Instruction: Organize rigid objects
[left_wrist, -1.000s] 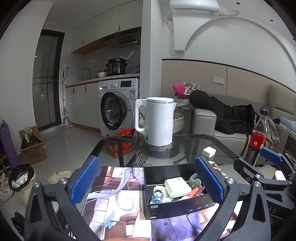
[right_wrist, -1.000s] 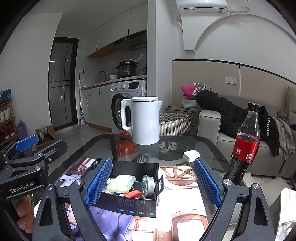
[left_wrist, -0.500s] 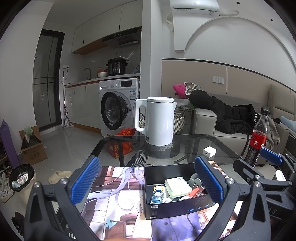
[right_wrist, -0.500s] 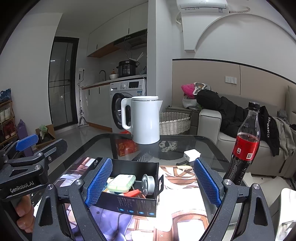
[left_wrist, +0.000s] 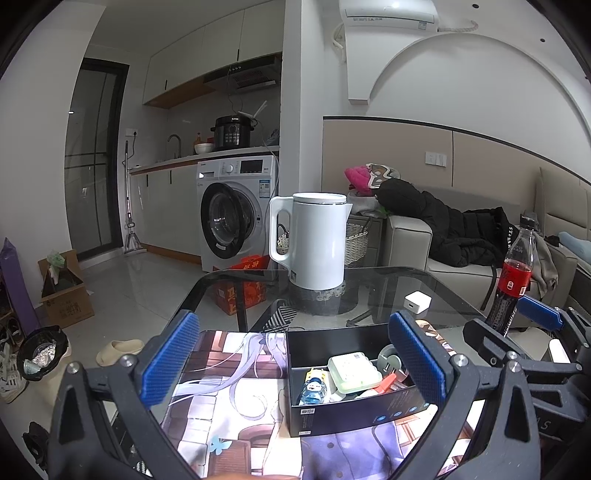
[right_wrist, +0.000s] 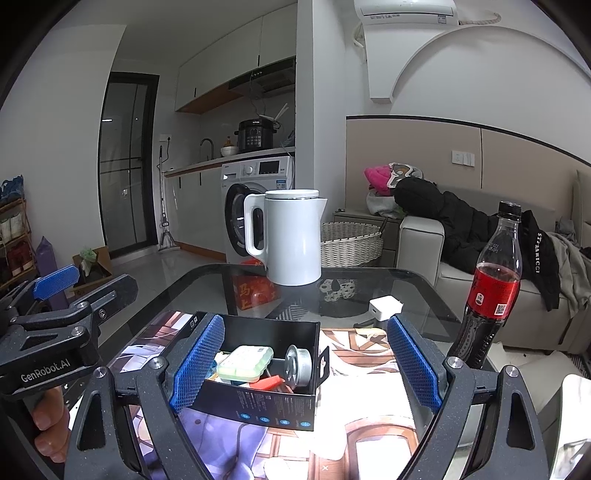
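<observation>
Both grippers hover over the table, jaws wide and holding nothing: the left gripper (left_wrist: 295, 358) and the right gripper (right_wrist: 306, 363) point slightly down at a black box (right_wrist: 273, 402) on a printed mat (left_wrist: 229, 373). Inside the box lie a pale green case (right_wrist: 245, 363), a small tin (right_wrist: 297, 365), a tiny bottle (left_wrist: 314, 387) and something red, apparently gathered there to tidy them. Beyond sit a white charger (right_wrist: 384, 308), a kettle (right_wrist: 291, 236) and a cola bottle (right_wrist: 489, 291), all standing loose on the glass table (right_wrist: 413, 291).
</observation>
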